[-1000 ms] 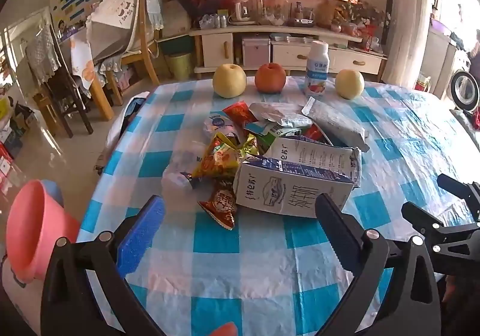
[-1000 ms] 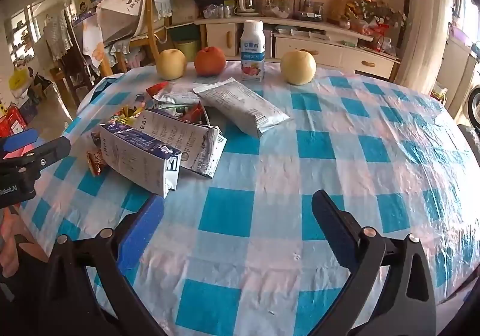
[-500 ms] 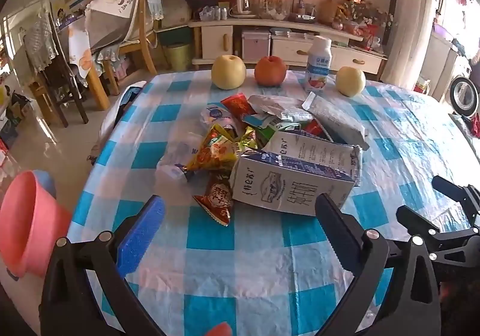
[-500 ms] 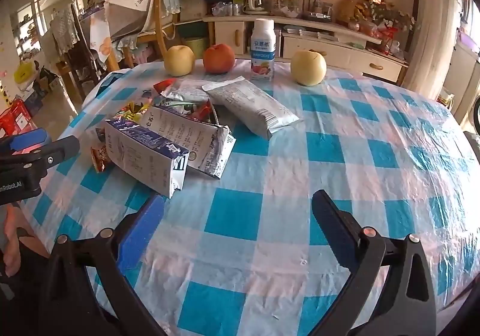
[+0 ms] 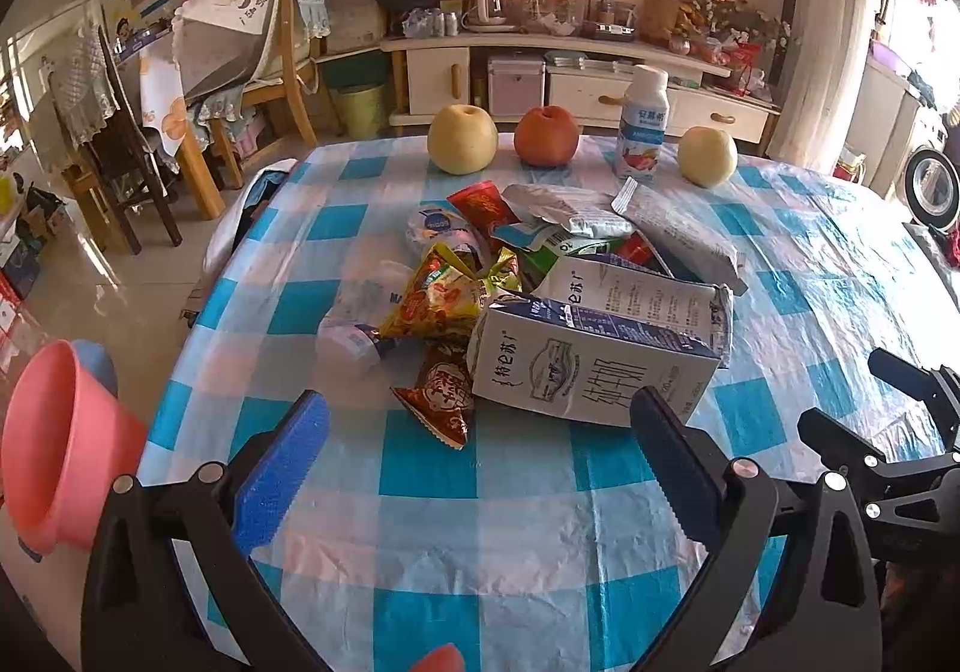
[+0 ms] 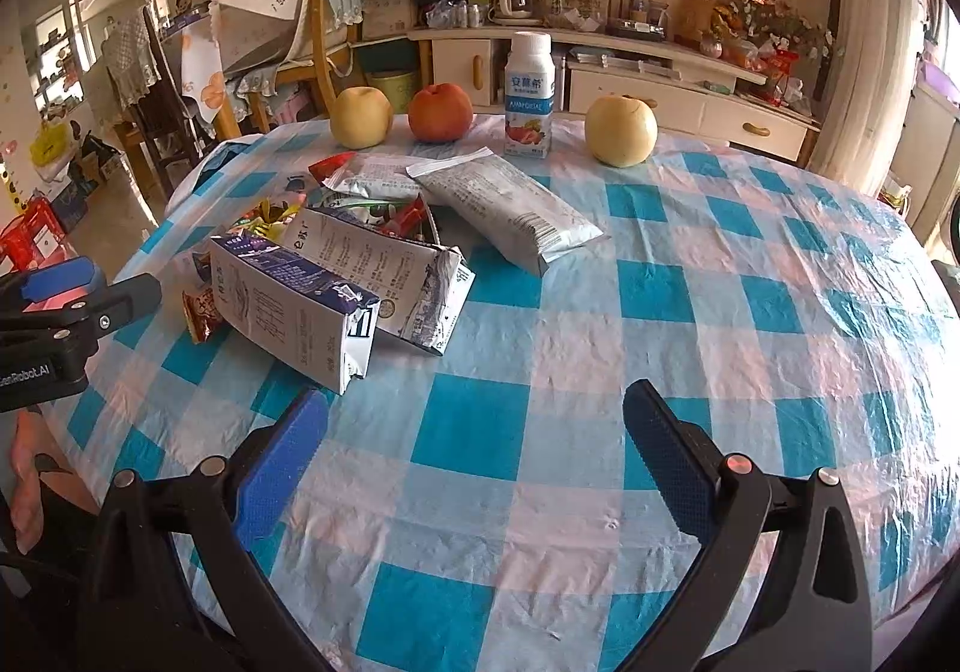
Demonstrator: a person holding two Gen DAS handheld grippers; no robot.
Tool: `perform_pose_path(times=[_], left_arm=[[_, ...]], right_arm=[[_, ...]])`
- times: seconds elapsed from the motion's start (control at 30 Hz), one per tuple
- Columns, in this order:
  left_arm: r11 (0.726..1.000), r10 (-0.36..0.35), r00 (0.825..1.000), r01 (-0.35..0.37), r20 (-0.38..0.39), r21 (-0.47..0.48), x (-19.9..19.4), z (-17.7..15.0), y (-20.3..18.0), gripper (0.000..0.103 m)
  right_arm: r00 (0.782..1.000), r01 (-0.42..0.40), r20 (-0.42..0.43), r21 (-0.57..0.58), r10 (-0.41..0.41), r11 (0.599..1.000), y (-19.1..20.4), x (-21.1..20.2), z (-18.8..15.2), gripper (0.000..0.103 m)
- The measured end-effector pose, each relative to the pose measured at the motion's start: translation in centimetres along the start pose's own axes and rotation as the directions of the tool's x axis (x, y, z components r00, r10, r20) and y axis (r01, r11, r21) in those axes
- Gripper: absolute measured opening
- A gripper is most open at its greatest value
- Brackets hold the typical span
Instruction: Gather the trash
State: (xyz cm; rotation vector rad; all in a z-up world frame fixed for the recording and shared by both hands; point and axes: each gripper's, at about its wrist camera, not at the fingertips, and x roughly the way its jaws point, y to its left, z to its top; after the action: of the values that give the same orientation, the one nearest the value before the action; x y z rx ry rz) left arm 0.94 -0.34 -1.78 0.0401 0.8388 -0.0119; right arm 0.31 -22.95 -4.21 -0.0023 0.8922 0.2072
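Two grippers hang over the checked table (image 6: pixel 690 276), both with fingers wide apart and nothing between them. Compared with one second ago, the left gripper (image 5: pixel 480 468) has come closer to the trash pile (image 5: pixel 540 276): the milk carton (image 5: pixel 591 369) now looks bigger and lies just ahead, at 12 to 1 o'clock from its fingers. The red snack packet (image 5: pixel 441 393) lies at 11 o'clock, touching the carton. The right gripper (image 6: pixel 474 447) has moved forward too, and the carton is at its 10 o'clock.

Nothing is picked up yet, so I judge the collecting is only starting and the carton is probably the first target. The pink bin (image 5: pixel 54 444) waits at 9 o'clock, beside the table edge. The fruits (image 5: pixel 462 138) and the yogurt bottle (image 5: pixel 643 123) stand at the far side, apart from the pile.
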Motion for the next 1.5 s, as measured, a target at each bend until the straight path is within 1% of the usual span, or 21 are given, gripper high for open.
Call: perform_pose_path(times=[0.27,0.5,1.5], left_arm=[[1.000,0.002,1.000,-0.002,-0.003,0.001,0.09,-0.02,-0.01,0.099],[1.000,-0.006,1.000,0.006,-0.014,-0.021,0.28,-0.15,0.27,0.099],[1.000,0.008,1.000,-0.008,-0.023,-0.009,0.59,-0.27,0.51,0.099]], right_arm=[[1.000,-0.002,-0.002,-0.004,0.002,1.000,0.08,0.12,0.04,0.099],[1.000,-0.001,-0.005,-0.007,0.001,1.000,0.11,0.31,0.08,0.099],[1.000,0.000,-0.008,-0.008,0.000,1.000,0.16,0.40,0.10,0.099]])
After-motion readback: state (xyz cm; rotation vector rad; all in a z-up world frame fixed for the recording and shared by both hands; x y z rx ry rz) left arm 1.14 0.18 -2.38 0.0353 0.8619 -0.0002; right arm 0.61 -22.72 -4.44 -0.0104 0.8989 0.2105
